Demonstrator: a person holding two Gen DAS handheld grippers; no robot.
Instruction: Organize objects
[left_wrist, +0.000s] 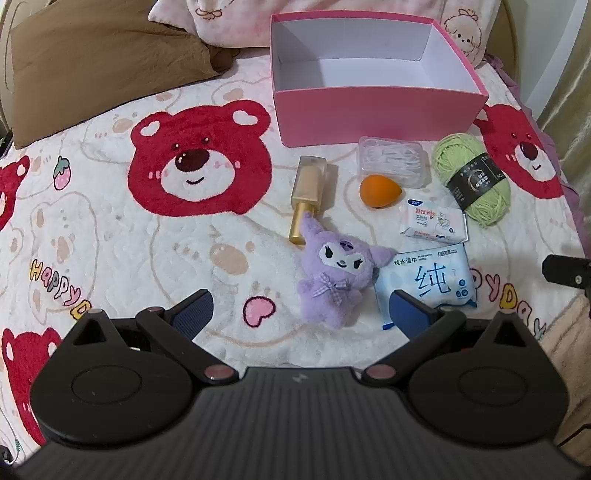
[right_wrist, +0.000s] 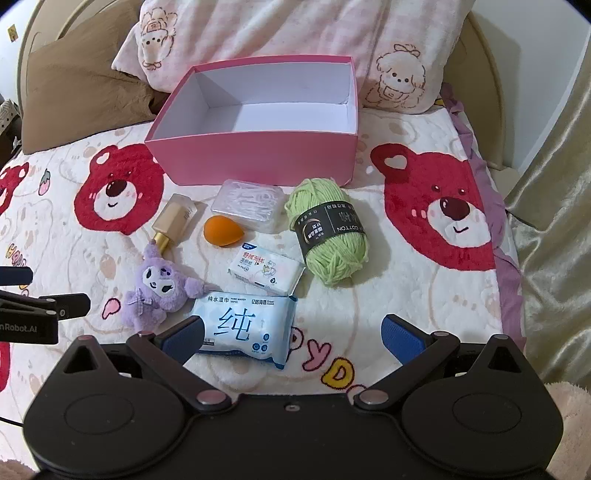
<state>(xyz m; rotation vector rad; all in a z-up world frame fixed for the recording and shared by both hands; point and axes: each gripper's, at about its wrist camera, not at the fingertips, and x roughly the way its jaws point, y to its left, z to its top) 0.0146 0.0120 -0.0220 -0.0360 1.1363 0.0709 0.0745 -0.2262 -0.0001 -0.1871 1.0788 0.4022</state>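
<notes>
Left wrist view: left hand-held gripper (left_wrist: 301, 312) hovers low over the bed (left_wrist: 110, 229), wide open, empty, plush (left_wrist: 334, 271) ahead. Right hand-held gripper (right_wrist: 291, 332), also spread and empty, straddles the wipes (right_wrist: 245, 325); box (right_wrist: 258, 162) beyond.

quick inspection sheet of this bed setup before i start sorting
surface: bear-print blanket, soft and quilted
job's things: pink box, open, nothing seen inside; in front of it lie a gold bottle, clear case, orange sponge, green yarn, small wipes pack, blue wipes pack and purple plush
clutter: nothing seen
grippers: left hand-held gripper open, holding nothing; right hand-held gripper open, holding nothing
cables: nothing seen
surroundings: pink pillow, brown pillow, curtain
</notes>
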